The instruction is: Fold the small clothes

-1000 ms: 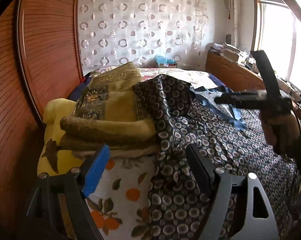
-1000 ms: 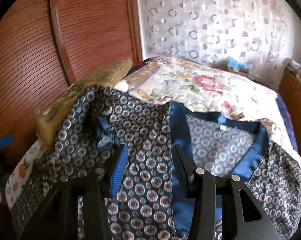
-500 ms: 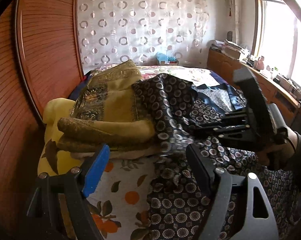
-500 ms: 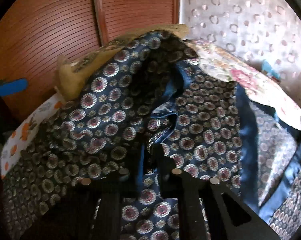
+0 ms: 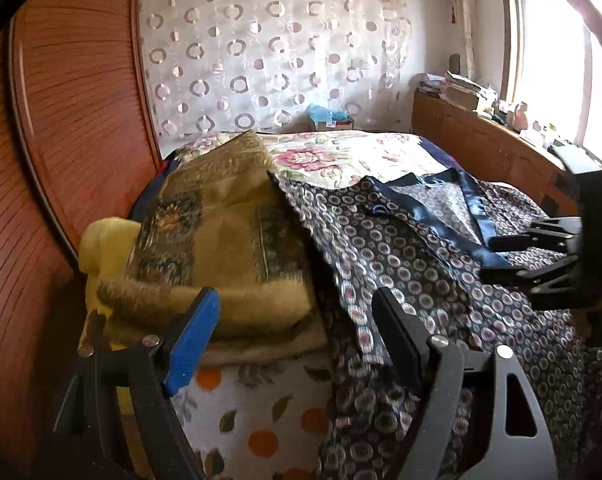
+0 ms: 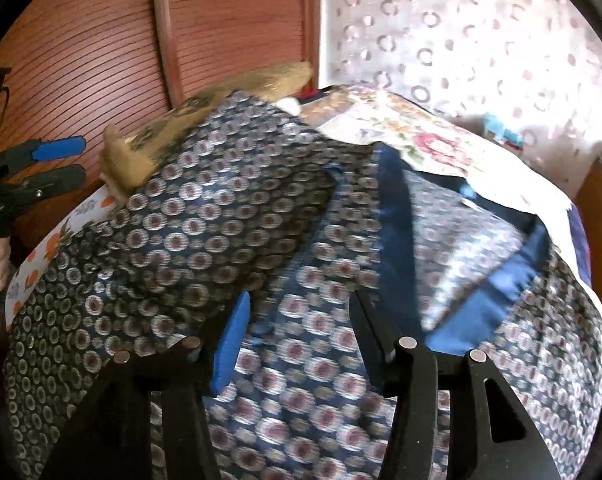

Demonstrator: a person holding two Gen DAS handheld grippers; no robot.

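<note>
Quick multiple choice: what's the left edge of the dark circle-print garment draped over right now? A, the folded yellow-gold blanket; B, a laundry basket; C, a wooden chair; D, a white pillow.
A: in the left wrist view the circle-print garment has its left edge lying up over the side of the folded yellow-gold blanket, and the right wrist view shows the same overlap.

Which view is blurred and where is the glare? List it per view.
Right wrist view: motion blur smears the patterned garment and the curtain. Left wrist view: mostly sharp, but the window is blown out white at right, and the yellow folded blanket edge is soft. Both views bend straight lines, fisheye style.
</note>
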